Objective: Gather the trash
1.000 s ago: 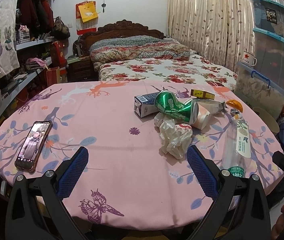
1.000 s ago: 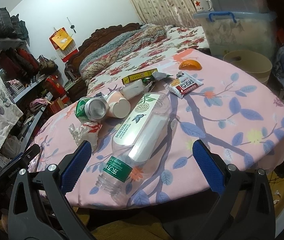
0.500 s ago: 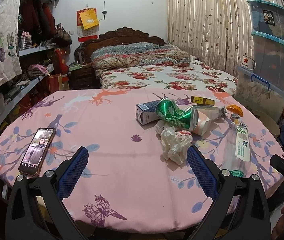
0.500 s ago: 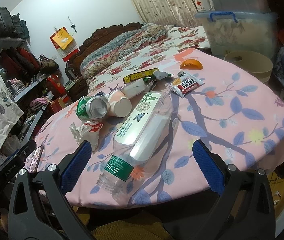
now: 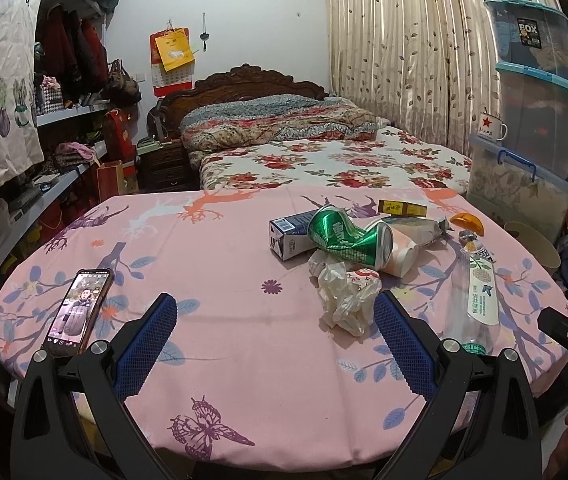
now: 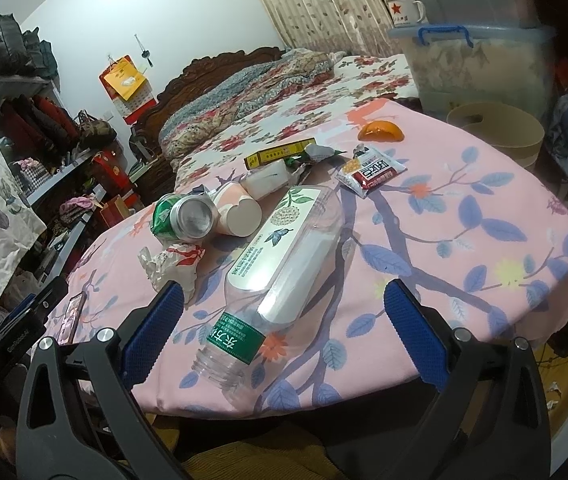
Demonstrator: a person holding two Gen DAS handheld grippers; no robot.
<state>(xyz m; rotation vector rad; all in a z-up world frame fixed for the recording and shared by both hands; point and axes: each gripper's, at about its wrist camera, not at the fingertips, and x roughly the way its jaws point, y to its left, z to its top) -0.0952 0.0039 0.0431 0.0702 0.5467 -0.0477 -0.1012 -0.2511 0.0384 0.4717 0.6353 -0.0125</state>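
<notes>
Trash lies on a pink flowered tablecloth. A crushed green can, a carton, a paper cup, a crumpled white wrapper and an empty clear bottle lie together at the right. My left gripper is open and empty, near the front edge, its right finger beside the wrapper. My right gripper is open, with the bottle lying between its fingers, neck toward me. The can, the cup, a red snack packet and a yellow box lie beyond.
A phone with a lit screen lies at the table's front left. An orange peel sits at the far edge. A tan bin stands beside the table at the right, below stacked plastic boxes. A bed lies behind.
The left gripper has tilted up a little and the view shows more of the room. The right gripper has eased slightly toward the bottle. Nothing was taken hold of.
</notes>
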